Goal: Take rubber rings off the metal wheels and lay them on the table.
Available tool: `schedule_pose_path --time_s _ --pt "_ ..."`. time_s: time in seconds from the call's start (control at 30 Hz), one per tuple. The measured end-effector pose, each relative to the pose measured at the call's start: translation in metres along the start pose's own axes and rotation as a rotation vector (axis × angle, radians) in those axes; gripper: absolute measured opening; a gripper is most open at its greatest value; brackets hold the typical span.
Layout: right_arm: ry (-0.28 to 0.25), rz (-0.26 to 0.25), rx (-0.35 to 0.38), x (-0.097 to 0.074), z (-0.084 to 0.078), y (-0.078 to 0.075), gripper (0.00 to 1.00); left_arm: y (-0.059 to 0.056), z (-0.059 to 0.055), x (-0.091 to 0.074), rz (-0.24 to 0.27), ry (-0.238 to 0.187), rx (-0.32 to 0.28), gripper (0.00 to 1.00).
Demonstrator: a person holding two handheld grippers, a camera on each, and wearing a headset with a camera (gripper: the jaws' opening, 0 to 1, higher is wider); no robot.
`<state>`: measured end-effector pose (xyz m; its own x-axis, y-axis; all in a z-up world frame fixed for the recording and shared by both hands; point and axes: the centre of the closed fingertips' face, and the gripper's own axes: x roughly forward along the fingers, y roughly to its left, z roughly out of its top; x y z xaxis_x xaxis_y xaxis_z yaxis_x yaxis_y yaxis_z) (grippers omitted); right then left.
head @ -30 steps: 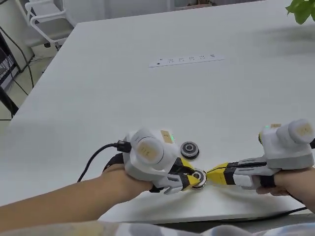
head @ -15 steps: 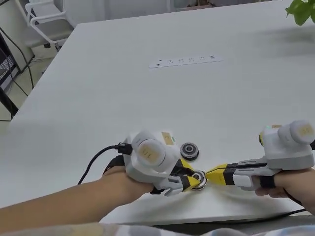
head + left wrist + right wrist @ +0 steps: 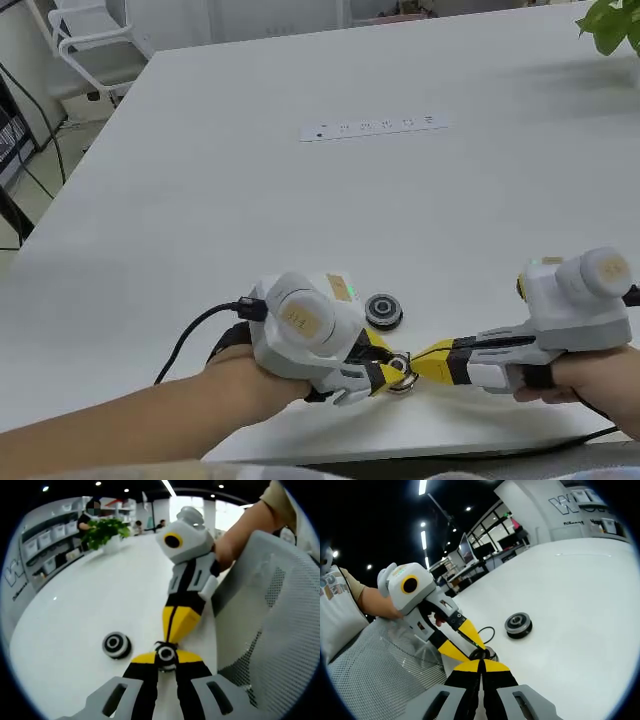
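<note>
A small metal wheel (image 3: 401, 368) with a black rubber ring is held just above the table's near edge. My left gripper (image 3: 388, 374) is shut on the wheel (image 3: 166, 654), yellow fingertips on either side of it. My right gripper (image 3: 420, 364) meets it from the right, jaws closed, and pinches the rubber ring (image 3: 481, 653) at the wheel's edge. In the left gripper view the right gripper (image 3: 172, 639) comes in from above. In the right gripper view the left gripper (image 3: 470, 639) comes in from the left. A second wheel (image 3: 383, 310) with its ring on lies flat on the table just beyond.
The white table (image 3: 330, 210) stretches far ahead, with a power strip (image 3: 372, 128) set in its middle. A green plant (image 3: 610, 22) stands at the far right corner. A black cable (image 3: 190, 335) trails from the left gripper. A mesh chair (image 3: 260, 625) is close by.
The two grippers stay joined at the wheel near the table edge and have drifted slightly lower and left in the picture. The second wheel has not moved.
</note>
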<state>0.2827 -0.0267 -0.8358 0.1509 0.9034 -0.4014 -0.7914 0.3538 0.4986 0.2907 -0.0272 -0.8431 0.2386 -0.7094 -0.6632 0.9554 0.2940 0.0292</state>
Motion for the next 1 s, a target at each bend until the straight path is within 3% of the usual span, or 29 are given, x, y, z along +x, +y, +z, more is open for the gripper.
schedule_pose_path --time_s 0.73,0.77,0.83,1.0 --pt "-0.009 0.056 -0.008 0.004 0.001 0.007 0.00 0.000 0.000 0.001 -0.002 -0.004 -0.002 0.13" --pt "-0.047 0.089 0.016 0.004 0.007 0.014 0.00 -0.001 0.000 0.001 -0.002 -0.006 -0.003 0.13" --pt "-0.026 0.073 -0.007 0.004 0.005 0.011 0.00 0.000 0.001 0.001 -0.002 -0.007 -0.003 0.13" --pt "-0.047 0.072 0.026 0.003 0.006 0.009 0.00 -0.001 0.001 0.001 -0.003 -0.009 -0.006 0.13"
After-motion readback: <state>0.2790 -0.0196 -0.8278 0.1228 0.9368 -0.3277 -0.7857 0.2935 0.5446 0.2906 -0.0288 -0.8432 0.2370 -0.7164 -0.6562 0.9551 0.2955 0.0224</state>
